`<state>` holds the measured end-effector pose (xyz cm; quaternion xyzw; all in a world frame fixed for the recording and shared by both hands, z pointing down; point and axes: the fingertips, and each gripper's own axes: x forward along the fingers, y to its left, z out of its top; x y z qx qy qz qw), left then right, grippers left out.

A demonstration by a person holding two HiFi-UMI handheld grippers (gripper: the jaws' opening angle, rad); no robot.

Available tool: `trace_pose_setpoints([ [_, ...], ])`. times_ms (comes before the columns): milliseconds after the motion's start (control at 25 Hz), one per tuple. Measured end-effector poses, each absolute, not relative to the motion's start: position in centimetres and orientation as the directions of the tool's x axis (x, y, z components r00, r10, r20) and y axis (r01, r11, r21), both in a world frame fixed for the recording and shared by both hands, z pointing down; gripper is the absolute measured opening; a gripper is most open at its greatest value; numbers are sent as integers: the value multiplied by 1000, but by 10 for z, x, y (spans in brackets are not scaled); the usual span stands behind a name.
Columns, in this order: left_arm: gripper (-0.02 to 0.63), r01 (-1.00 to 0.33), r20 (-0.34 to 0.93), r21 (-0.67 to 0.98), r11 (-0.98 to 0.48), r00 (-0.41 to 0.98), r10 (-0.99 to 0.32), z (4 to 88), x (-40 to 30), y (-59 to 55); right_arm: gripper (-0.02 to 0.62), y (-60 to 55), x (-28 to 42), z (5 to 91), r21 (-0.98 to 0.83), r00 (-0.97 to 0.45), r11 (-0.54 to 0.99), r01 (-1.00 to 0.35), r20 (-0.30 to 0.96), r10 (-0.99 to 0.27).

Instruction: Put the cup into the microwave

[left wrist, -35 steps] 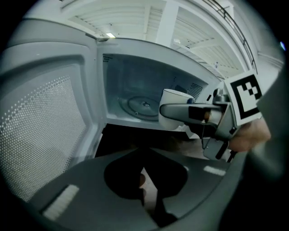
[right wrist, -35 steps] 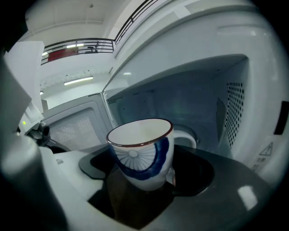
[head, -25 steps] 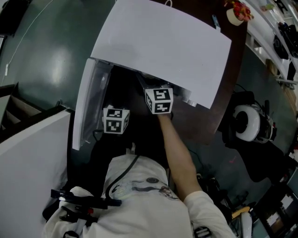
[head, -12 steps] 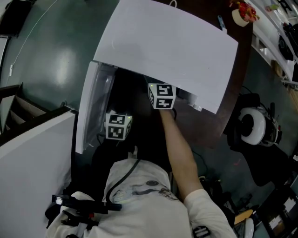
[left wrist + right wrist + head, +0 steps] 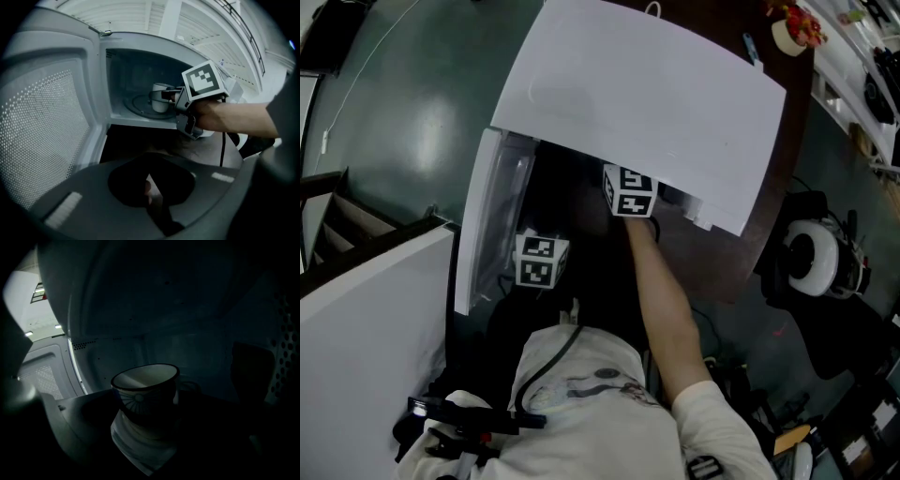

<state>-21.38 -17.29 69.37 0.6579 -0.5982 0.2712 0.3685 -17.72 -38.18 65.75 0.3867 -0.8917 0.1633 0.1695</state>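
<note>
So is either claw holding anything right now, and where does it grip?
The right claw holds the cup by its body, inside the microwave; the left claw holds nothing.

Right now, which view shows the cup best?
Right gripper view: the cup sits close and central, rim and handle visible, though dim. Left gripper view shows it small, inside the microwave. Head view: hidden under the microwave's top.

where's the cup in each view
Head view: not in it; the microwave hides it.
Left gripper view: cup, centre, inside the cavity.
Right gripper view: cup, lower centre.
Shared landmark: the open door, left in all three.
</note>
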Motion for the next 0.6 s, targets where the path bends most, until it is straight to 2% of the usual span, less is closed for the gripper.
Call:
trace_pose_setpoints([
  [600, 0, -985, 790, 170, -11, 143, -596, 690, -215, -176, 400, -386, -178, 659, -171, -646, 646, -744, 429, -631],
])
